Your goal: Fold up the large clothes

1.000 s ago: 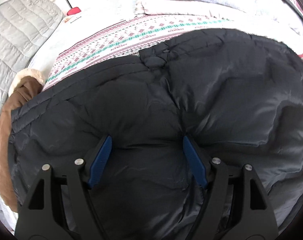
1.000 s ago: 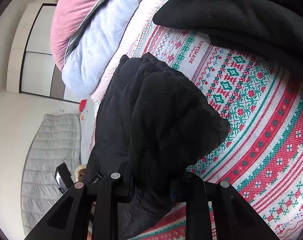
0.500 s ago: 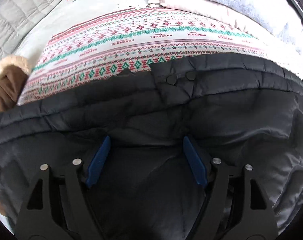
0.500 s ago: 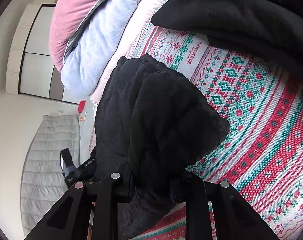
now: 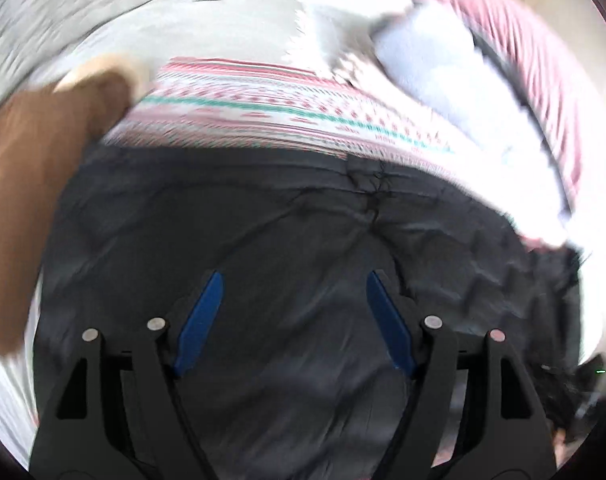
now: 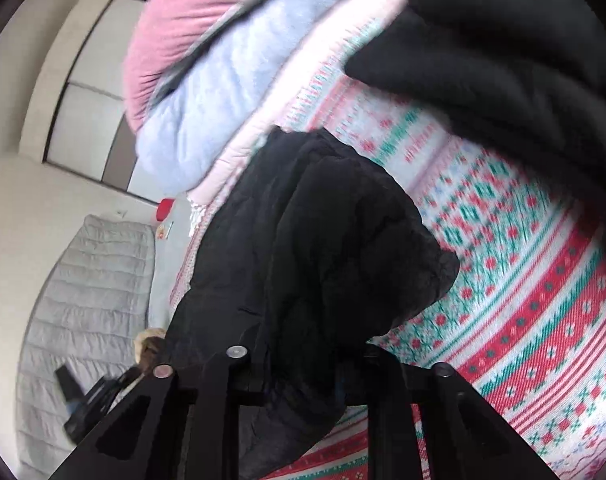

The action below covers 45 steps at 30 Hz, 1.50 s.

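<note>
A large black puffer jacket (image 5: 287, 232) lies on a red, green and white patterned blanket (image 5: 263, 108). My left gripper (image 5: 293, 280) is open, its blue-padded fingers spread just over the jacket's flat dark surface, gripping nothing. In the right wrist view the same jacket (image 6: 323, 248) hangs bunched and lifted off the blanket (image 6: 543, 300). My right gripper (image 6: 303, 360) is shut on a fold of it; the fabric hides the fingertips.
A brown garment with a cream fleece edge (image 5: 35, 148) lies left of the jacket. Folded pink and pale blue bedding (image 6: 207, 80) is stacked at the far side. Another black garment (image 6: 503, 48) lies at the upper right. A grey quilt (image 6: 87, 300) lies beyond.
My left gripper has swung back and to the left over the jacket, bringing the brown garment and more blanket into view. My right gripper has shifted slightly and keeps its hold.
</note>
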Available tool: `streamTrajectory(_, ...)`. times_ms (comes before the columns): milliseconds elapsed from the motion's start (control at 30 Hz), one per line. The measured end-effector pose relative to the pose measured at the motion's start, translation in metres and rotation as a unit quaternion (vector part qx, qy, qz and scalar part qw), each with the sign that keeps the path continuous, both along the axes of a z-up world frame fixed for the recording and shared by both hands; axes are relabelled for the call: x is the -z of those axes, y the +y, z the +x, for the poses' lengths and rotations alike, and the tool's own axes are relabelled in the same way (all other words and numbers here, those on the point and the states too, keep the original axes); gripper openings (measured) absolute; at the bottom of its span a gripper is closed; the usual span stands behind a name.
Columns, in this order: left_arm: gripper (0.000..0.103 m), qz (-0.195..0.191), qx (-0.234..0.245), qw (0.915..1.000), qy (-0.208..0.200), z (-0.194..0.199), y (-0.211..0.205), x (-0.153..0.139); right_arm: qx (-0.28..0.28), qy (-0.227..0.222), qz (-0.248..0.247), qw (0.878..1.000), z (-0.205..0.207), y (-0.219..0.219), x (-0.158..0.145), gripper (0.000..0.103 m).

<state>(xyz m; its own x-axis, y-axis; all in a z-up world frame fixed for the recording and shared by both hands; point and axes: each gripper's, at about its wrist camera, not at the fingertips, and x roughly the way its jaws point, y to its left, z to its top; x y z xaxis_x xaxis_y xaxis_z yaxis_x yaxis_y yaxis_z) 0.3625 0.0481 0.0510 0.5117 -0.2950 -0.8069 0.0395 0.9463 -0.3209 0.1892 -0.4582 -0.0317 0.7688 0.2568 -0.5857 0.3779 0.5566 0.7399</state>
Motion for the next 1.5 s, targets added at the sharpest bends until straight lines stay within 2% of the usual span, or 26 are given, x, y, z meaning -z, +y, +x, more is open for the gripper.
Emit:
streamTrajectory(67,0.075,-0.042,-0.032,0.9986,0.003,-0.023,0.033,-0.002,0.001,-0.014,-0.034,0.999,-0.002,0.002,-0.013,0.014)
streamTrajectory(133,0.075,-0.068,-0.062,0.9958,0.005,-0.041,0.058,0.001,0.010,-0.027,-0.075,0.997,-0.007,0.002,-0.029,0.013)
streamTrajectory(233,0.075,-0.091,-0.054,0.9944,0.009,-0.064,0.069,0.011,0.033,-0.045,-0.136,0.989,-0.020,0.000,-0.052,0.012)
streamTrajectory(333,0.075,-0.109,-0.028,0.9933,0.025,-0.074,0.066,0.030,0.036,-0.068,-0.210,0.975,-0.032,0.009,-0.074,0.012)
streamTrajectory(400,0.075,-0.131,-0.031,0.9900,0.041,-0.076,0.073,0.050,0.030,-0.080,-0.253,0.964,-0.036,0.019,-0.086,0.012)
streamTrajectory(467,0.075,-0.145,-0.041,0.9877,0.042,-0.078,0.086,0.058,0.022,-0.088,-0.290,0.953,-0.037,0.031,-0.094,0.012)
streamTrajectory(600,0.075,-0.123,-0.064,0.9903,0.006,-0.081,0.110,0.055,0.012,-0.105,-0.344,0.933,-0.037,0.055,-0.109,0.012)
streamTrajectory(667,0.075,-0.143,-0.057,0.9877,0.028,-0.072,0.113,0.067,0.007,-0.116,-0.368,0.922,-0.036,0.071,-0.119,0.012)
streamTrajectory(733,0.075,-0.172,-0.053,0.9825,0.049,-0.066,0.114,0.076,-0.001,-0.128,-0.400,0.908,-0.035,0.093,-0.131,0.012)
streamTrajectory(900,0.075,-0.186,-0.047,0.9801,0.051,-0.059,0.108,0.075,-0.042,-0.155,-0.467,0.870,-0.027,0.154,-0.158,0.012)
streamTrajectory(1033,0.075,-0.203,-0.044,0.9772,0.043,-0.062,0.113,0.071,-0.088,-0.186,-0.493,0.846,-0.021,0.209,-0.178,0.012)
streamTrajectory(1167,0.075,-0.228,-0.054,0.9710,0.048,-0.064,0.126,0.076,-0.138,-0.215,-0.521,0.814,-0.016,0.270,-0.186,0.012)
streamTrajectory(1333,0.075,-0.262,-0.057,0.9615,0.061,-0.052,0.131,0.086,-0.213,-0.241,-0.568,0.757,-0.019,0.350,-0.169,0.012)
streamTrajectory(1433,0.075,-0.280,-0.054,0.9562,0.065,-0.040,0.129,0.090,-0.264,-0.248,-0.581,0.729,-0.025,0.387,-0.147,0.012)
streamTrajectory(1500,0.075,-0.291,-0.050,0.9530,0.066,-0.034,0.125,0.092,-0.291,-0.246,-0.584,0.717,-0.024,0.399,-0.131,0.012)
